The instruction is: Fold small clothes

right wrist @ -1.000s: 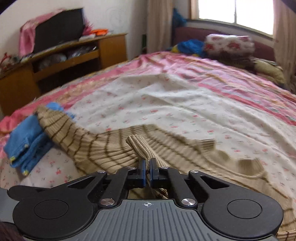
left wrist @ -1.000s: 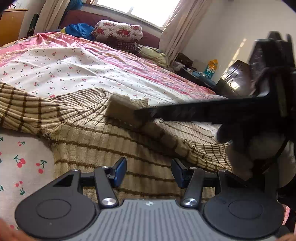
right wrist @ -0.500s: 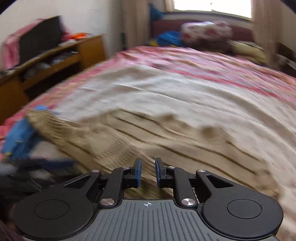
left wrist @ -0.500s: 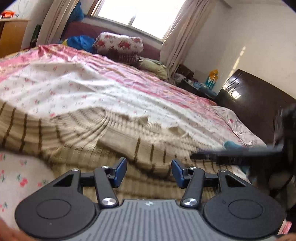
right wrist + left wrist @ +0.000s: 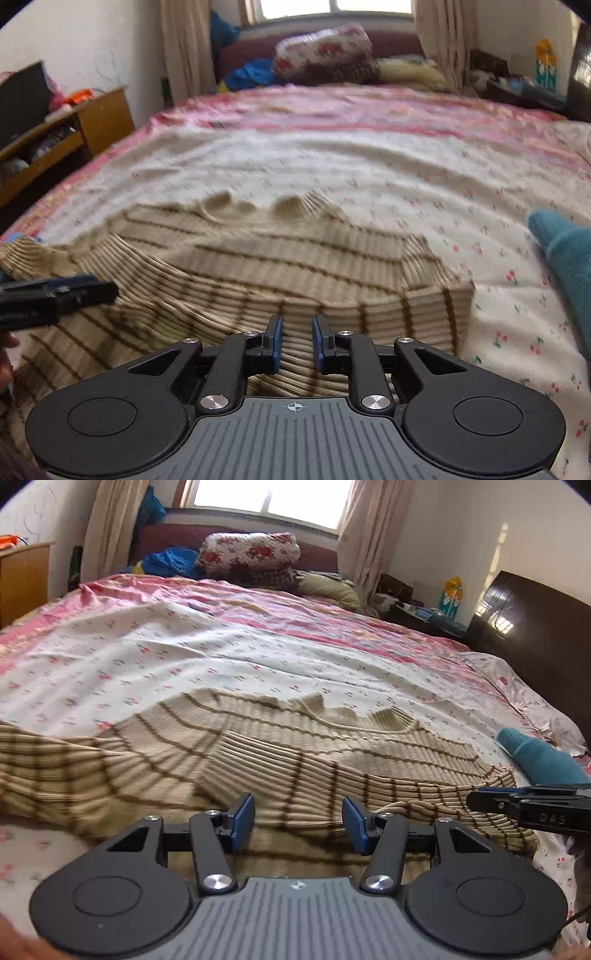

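A beige knit sweater with brown stripes [image 5: 295,760] lies flat on the bed, one sleeve [image 5: 369,775] folded across its body. My left gripper [image 5: 298,821] hovers open over the sweater's near part, with nothing between its pads. My right gripper [image 5: 297,341] hangs over the sweater's [image 5: 295,266] right side. Its jaws are opening, a narrow gap shows between the blue pads, and no cloth is pinched there. The right gripper's fingers [image 5: 517,805] show at the right edge of the left wrist view, and the left gripper's fingers [image 5: 66,295] at the left edge of the right wrist view.
A teal garment [image 5: 535,757] lies on the cherry-print sheet [image 5: 184,657] to the right of the sweater. Rolled quilts and pillows [image 5: 251,554] sit at the far end under the window. A wooden cabinet [image 5: 74,129] stands on the left, a dark headboard [image 5: 535,620] on the right.
The right gripper let go of the sleeve cuff it was pinching and swung to the right, and the sleeve now lies across the sweater. The left gripper stayed open and shifted slightly.
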